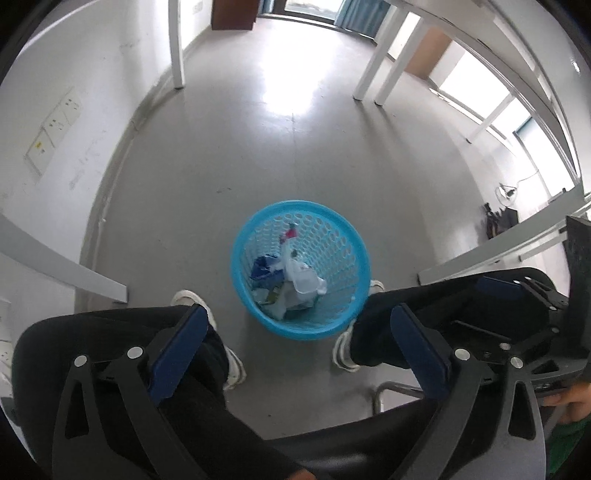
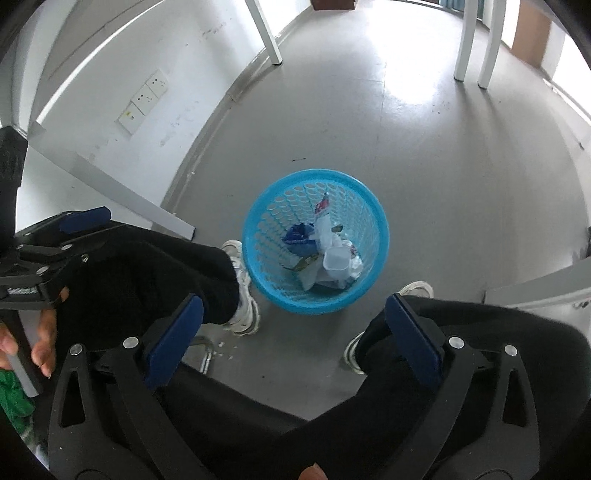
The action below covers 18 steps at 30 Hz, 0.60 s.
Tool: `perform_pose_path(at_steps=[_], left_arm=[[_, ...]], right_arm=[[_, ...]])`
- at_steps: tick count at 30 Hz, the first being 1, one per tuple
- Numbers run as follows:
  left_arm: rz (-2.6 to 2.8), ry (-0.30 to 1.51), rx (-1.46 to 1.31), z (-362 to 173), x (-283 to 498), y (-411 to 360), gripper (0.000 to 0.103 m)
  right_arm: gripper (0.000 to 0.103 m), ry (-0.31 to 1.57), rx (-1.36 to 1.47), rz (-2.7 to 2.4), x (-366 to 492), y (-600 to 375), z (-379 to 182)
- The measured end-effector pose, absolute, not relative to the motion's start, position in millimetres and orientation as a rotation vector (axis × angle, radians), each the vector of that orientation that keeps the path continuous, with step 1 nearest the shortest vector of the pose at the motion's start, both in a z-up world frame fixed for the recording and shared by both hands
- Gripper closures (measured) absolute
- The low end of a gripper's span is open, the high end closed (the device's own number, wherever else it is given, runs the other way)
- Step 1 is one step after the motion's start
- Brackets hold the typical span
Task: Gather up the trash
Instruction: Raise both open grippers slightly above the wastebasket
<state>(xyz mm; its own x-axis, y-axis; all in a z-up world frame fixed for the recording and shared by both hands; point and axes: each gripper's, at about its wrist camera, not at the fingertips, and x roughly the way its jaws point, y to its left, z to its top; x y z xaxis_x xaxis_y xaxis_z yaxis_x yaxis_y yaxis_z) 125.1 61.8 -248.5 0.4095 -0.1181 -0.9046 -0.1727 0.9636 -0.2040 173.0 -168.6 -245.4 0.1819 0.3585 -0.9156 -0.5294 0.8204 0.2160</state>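
A blue perforated waste basket (image 1: pixel 334 325) (image 2: pixel 266 221) stands on the grey floor between a seated person's feet. Inside it lies trash (image 1: pixel 295 280) (image 2: pixel 328 258): crumpled white paper, a clear plastic cup, blue wrappers and a small red-topped item. My left gripper (image 1: pixel 299 317) is held above and on the near side of the basket, jaws wide open, nothing between the blue pads (image 1: pixel 177 354). My right gripper (image 2: pixel 293 306) hovers likewise, open and empty. Each gripper shows at the edge of the other's view: the right gripper (image 1: pixel 524 291), the left gripper (image 2: pixel 74 221).
The person's black-trousered legs (image 1: pixel 122 332) (image 2: pixel 480 325) and white shoes (image 1: pixel 229 362) (image 2: pixel 243 280) flank the basket. White table legs (image 1: pixel 177 44) (image 2: pixel 266 29) stand farther off. A white wall with sockets (image 1: pixel 55 125) (image 2: pixel 144 99) is at the left. A chair's metal frame (image 1: pixel 384 395) is below.
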Motion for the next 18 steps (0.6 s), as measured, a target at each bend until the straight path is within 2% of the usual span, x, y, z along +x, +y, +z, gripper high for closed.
perform_pose_path(at_steps=[18], left_arm=[[-0.002,1.163,-0.275,-252.4,126.6,57.9,0.006]], right_arm=[[0.009,1.246,-0.138,0.641,172.3,-166.7,-250.0]])
